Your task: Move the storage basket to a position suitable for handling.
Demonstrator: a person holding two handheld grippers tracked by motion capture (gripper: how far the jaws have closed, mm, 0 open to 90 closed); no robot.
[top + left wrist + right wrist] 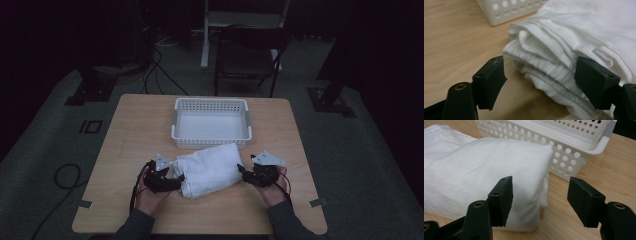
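Lying between left gripper (178,176) and right gripper (241,170): folded towel (207,170).

On the light wooden table (130,150), the folded white cloth bundle (209,170) lies right against the front wall of the white perforated plastic basket (211,122) — no gap between them for a jaw. The left gripper (179,176), jaws spread, meets the bundle's layered open edges; its right jaw overlaps the folds, and bare wood shows beside its left jaw. The right gripper (240,169), jaws also apart, faces the bundle's smooth end, with clear tabletop between its right jaw and the basket's corner. Wide bare wood lies on both outer sides — the basket's interior is unobstructed.
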